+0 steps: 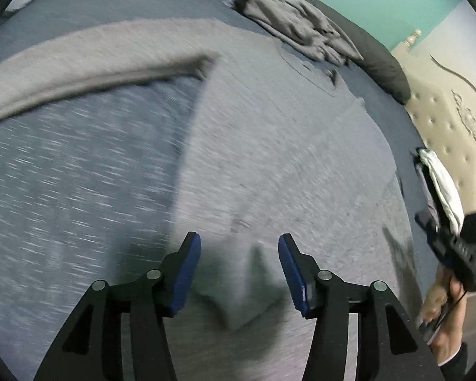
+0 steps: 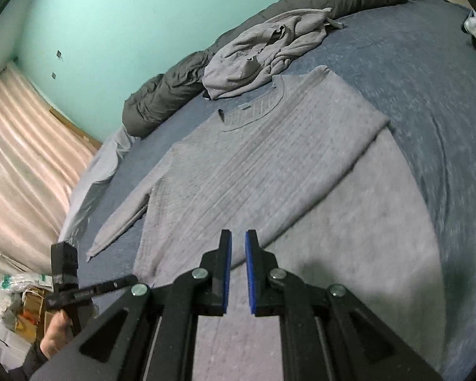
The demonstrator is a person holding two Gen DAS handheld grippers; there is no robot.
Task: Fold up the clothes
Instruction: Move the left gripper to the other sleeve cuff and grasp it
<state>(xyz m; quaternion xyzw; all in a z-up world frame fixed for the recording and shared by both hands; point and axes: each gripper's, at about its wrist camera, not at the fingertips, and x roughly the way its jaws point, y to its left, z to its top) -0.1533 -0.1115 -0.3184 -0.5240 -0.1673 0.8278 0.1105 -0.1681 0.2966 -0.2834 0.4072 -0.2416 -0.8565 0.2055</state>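
A grey knit sweater (image 2: 254,158) lies flat on the blue-grey bed sheet (image 2: 428,111), collar at the far end. One sleeve (image 2: 117,219) stretches out to the left, and a folded layer ends in a diagonal edge across the body. My left gripper (image 1: 239,238) hovers open over the sweater (image 1: 269,143), nothing between its blue pads, with a small cloth bump below them. My right gripper (image 2: 238,233) is shut and empty above the sweater's near part. Each gripper shows in the other's view, held by a hand (image 1: 444,301).
A crumpled grey garment (image 2: 263,50) lies beyond the collar, against a dark rolled duvet (image 2: 174,95). A padded beige headboard (image 1: 444,111) and a white cloth (image 1: 444,184) sit at the bed's edge. A curtain (image 2: 22,158) and floor clutter (image 2: 12,292) are on the left.
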